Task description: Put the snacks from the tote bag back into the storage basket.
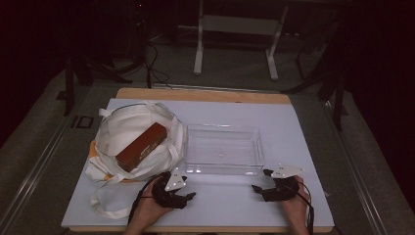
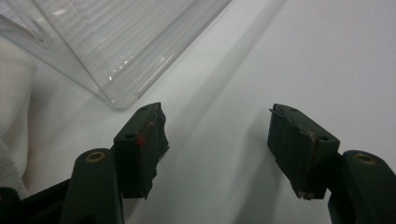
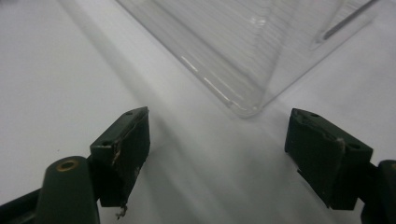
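Both tongs (image 2: 217, 144) (image 3: 217, 156) agape near clear tray (image 1: 222, 149); brown box (image 1: 141, 146), perhaps, bagged.

A white cloth bag (image 1: 128, 128) is lying slumped on the left of the table (image 1: 293, 122), with a brown box (image 1: 141, 146) resting tilted across its opening. Beyond the table, a white metal frame (image 1: 235, 24) is standing on the grey floor (image 1: 29, 147).

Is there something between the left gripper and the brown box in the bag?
No separate object lies between them. The left gripper rests open on the table just right of the white tote bag. The brown box lies on top of the bag, exposed. Only the bag's folded cloth and handles near its edge lie along the way.
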The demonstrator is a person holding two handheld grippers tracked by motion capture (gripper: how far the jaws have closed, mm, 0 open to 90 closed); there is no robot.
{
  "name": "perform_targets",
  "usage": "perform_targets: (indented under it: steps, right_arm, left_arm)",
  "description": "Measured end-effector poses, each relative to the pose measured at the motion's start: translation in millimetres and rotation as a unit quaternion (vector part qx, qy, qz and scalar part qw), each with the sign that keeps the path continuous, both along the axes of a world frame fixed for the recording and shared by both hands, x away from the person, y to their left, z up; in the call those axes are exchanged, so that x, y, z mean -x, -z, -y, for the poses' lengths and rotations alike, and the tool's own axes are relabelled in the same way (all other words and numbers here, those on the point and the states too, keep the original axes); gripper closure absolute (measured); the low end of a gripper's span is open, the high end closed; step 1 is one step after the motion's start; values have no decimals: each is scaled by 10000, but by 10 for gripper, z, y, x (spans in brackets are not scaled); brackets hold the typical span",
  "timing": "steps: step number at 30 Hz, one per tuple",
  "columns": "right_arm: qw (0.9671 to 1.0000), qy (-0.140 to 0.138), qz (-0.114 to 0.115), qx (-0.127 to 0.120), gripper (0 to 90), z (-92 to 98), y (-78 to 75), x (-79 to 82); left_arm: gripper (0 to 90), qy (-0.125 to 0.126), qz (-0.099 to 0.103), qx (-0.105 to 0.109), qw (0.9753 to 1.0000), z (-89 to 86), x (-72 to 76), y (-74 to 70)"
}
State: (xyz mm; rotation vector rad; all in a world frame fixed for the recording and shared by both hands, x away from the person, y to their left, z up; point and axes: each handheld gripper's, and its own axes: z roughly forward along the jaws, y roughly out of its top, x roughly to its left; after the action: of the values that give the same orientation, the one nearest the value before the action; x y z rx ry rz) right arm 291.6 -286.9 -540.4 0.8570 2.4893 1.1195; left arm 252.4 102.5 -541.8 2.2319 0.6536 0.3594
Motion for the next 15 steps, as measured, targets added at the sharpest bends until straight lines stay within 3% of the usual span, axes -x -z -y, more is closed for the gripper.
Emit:
perform_targets:
  steps: [7, 15]
  right_arm:
    - [9998, 96, 143, -136, 221, 28, -11, 23]
    - [9993, 10, 285, -232, 220, 42, -18, 57]
  left_arm:
    - [359, 56, -77, 23, 10000, -3, -12, 1]
    - [360, 64, -170, 45, 9998, -7, -31, 0]
